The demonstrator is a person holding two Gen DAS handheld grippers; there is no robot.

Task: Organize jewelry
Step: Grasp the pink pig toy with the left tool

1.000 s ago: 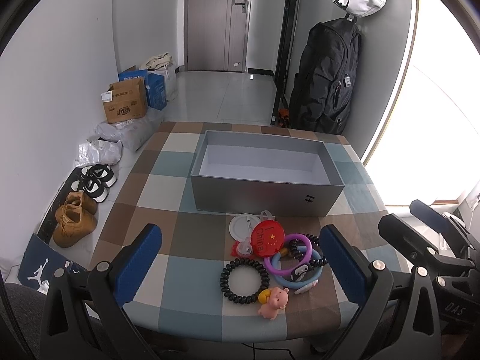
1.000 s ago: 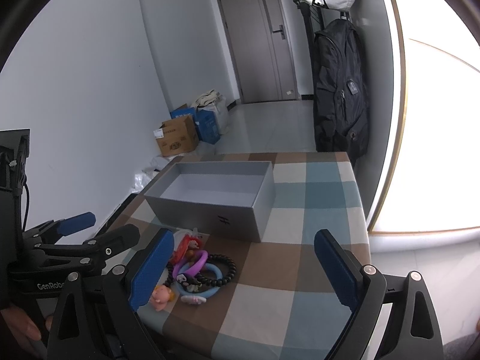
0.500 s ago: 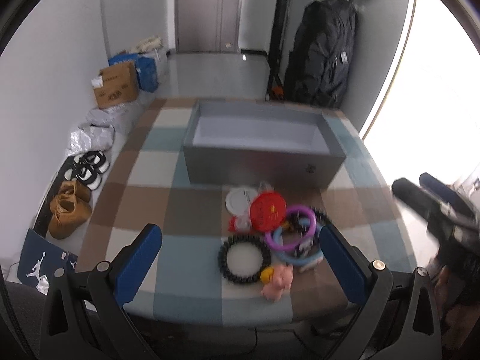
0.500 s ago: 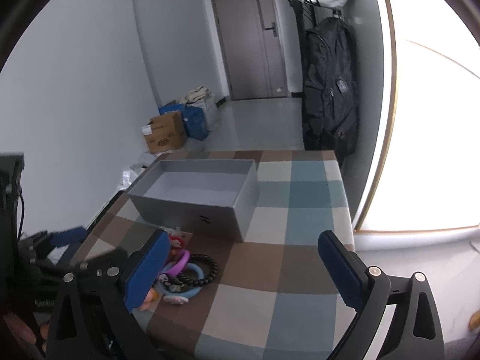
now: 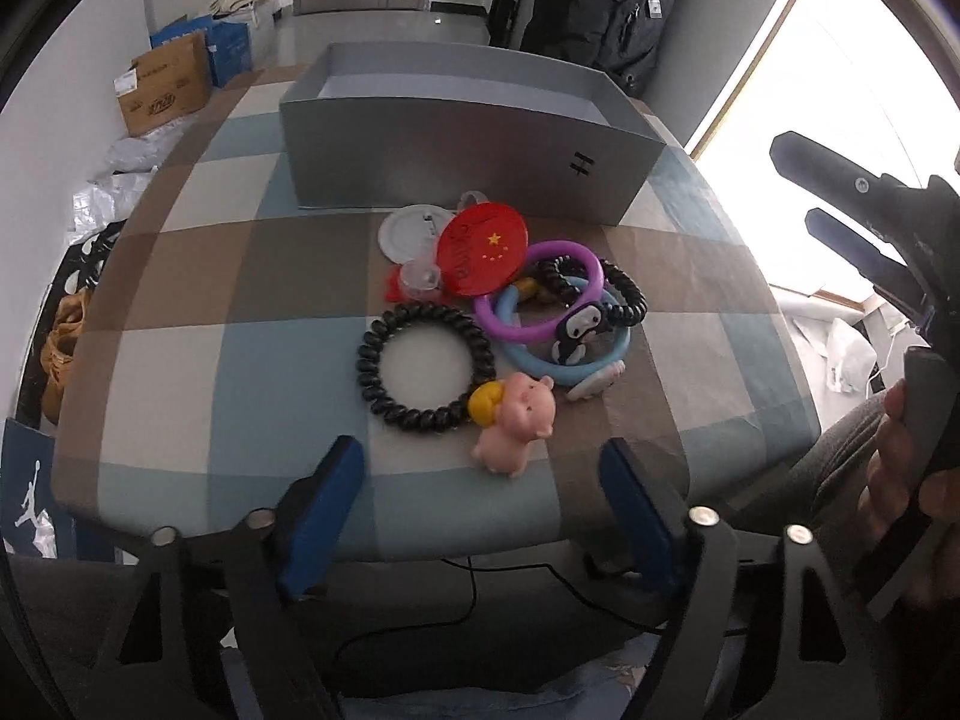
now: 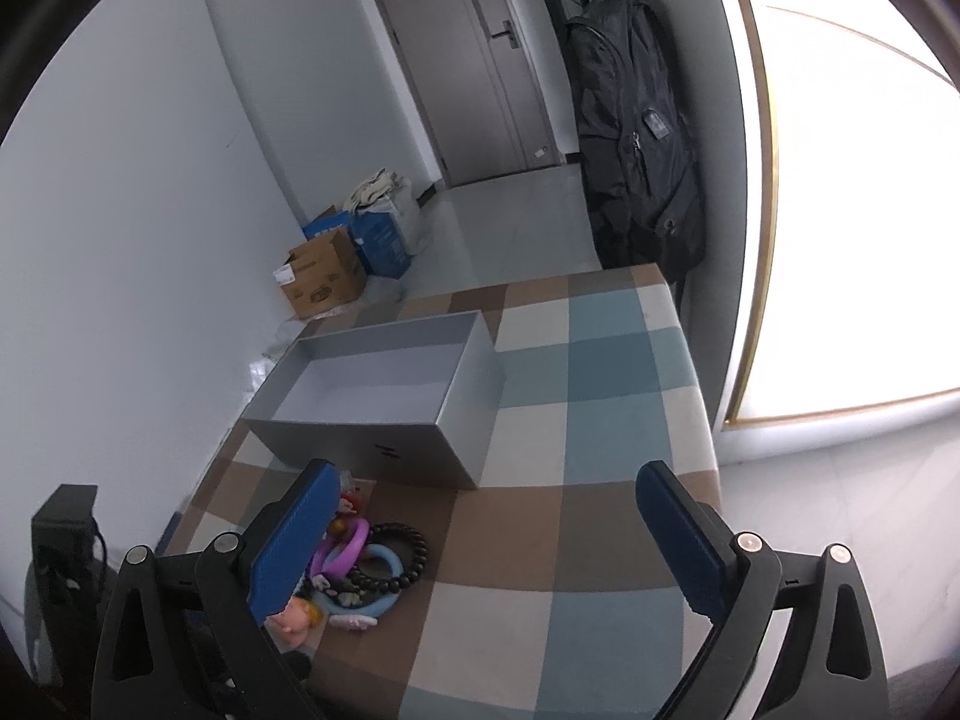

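Jewelry heaped on the checked tablecloth (image 5: 180, 276) just in front of the grey box (image 5: 456, 144), none of it boxed yet. From left to right in the left wrist view: black spiral hair tie (image 5: 426, 367), pink pig charm (image 5: 515, 425) touching it, red badge (image 5: 483, 250), purple ring (image 5: 540, 291) overlapping a blue ring (image 5: 564, 336). Left gripper (image 5: 480, 516) spread wide, empty, hovering just short of the pig. Right gripper (image 6: 480, 546) likewise spread, holding nothing, off to the pile's right. Probably the first pick: calls for lowering over the pig or tie and closing. Box interior bare as far as visible.
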